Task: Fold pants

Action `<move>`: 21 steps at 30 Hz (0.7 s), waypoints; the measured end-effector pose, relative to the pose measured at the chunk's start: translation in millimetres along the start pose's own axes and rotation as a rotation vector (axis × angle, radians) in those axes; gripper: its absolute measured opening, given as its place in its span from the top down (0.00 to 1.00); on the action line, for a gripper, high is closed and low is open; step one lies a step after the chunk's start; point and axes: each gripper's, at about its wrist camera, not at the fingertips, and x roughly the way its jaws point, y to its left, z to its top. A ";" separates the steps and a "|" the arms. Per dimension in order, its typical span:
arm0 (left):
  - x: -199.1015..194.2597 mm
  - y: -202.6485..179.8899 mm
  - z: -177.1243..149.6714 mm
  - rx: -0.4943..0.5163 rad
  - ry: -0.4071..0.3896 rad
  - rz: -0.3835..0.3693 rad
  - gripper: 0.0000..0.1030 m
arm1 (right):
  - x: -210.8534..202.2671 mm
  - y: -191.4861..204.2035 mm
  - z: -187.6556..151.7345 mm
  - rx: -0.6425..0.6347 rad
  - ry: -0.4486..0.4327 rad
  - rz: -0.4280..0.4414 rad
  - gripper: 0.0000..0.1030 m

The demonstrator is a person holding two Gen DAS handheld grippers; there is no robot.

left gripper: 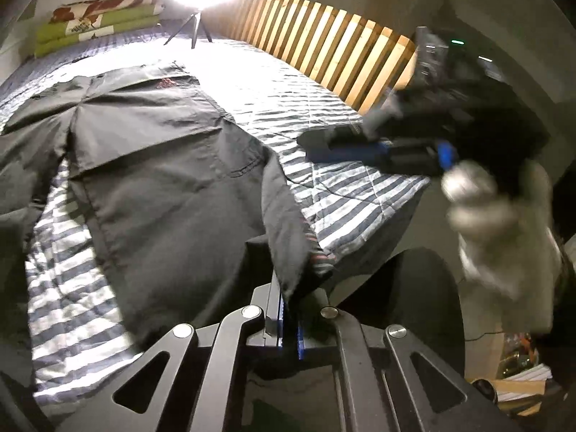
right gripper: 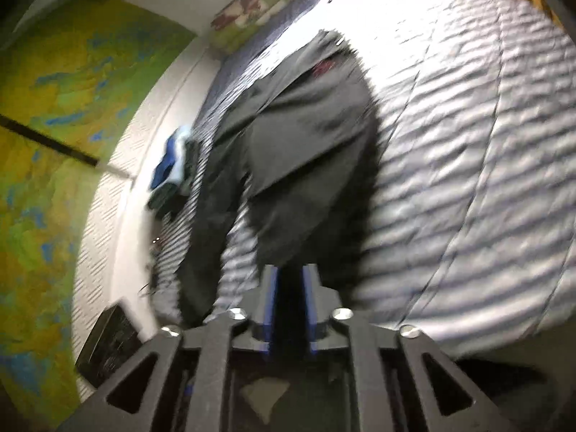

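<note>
Dark grey pants [left gripper: 162, 162] lie spread on a blue-and-white striped bed cover [left gripper: 342, 187]. At the near edge my left gripper [left gripper: 289, 300] is shut on a lifted corner of the pants, which rises taut from the bed. My right gripper [left gripper: 309, 145], held by a gloved hand [left gripper: 486, 208], hovers over the striped cover to the right of the pants and touches no cloth. The blurred right wrist view shows the right gripper [right gripper: 291, 280] with a narrow gap between its blue pads, and the pants [right gripper: 306, 144] beyond.
A wooden slatted rail [left gripper: 324, 32] runs along the bed's far right side. Folded green blankets [left gripper: 97, 25] and a small tripod [left gripper: 194, 30] sit at the head end. A blue clothes pile [right gripper: 172, 169] and a dark device [right gripper: 108, 345] lie by the wall with a map [right gripper: 54, 126].
</note>
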 end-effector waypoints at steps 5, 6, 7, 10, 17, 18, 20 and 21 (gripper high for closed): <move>-29.0 12.4 2.7 -0.019 -0.040 -0.009 0.97 | 1.7 -9.5 57.8 0.027 -0.070 -0.093 0.80; -35.7 14.5 2.2 -0.022 -0.050 -0.007 0.97 | 2.7 -9.5 68.3 0.024 -0.083 -0.108 0.80; -40.7 16.5 3.5 -0.024 -0.057 -0.006 0.98 | 5.3 -9.0 84.5 0.019 -0.094 -0.121 0.80; -58.5 26.3 5.0 -0.041 -0.076 -0.006 0.98 | 17.9 -2.1 116.9 -0.005 -0.109 -0.155 0.73; -78.6 44.9 7.9 -0.068 -0.075 -0.005 0.98 | 71.2 -3.2 181.4 -0.021 -0.104 -0.256 0.65; -79.0 48.3 8.4 -0.071 -0.068 -0.006 0.98 | 81.8 -5.9 192.8 -0.013 -0.107 -0.273 0.64; -80.2 51.7 7.3 -0.074 -0.062 -0.004 0.98 | 96.5 -11.9 208.7 0.007 -0.107 -0.298 0.64; -80.4 54.4 7.0 -0.080 -0.059 -0.005 0.98 | 105.9 -14.9 218.2 0.017 -0.104 -0.309 0.64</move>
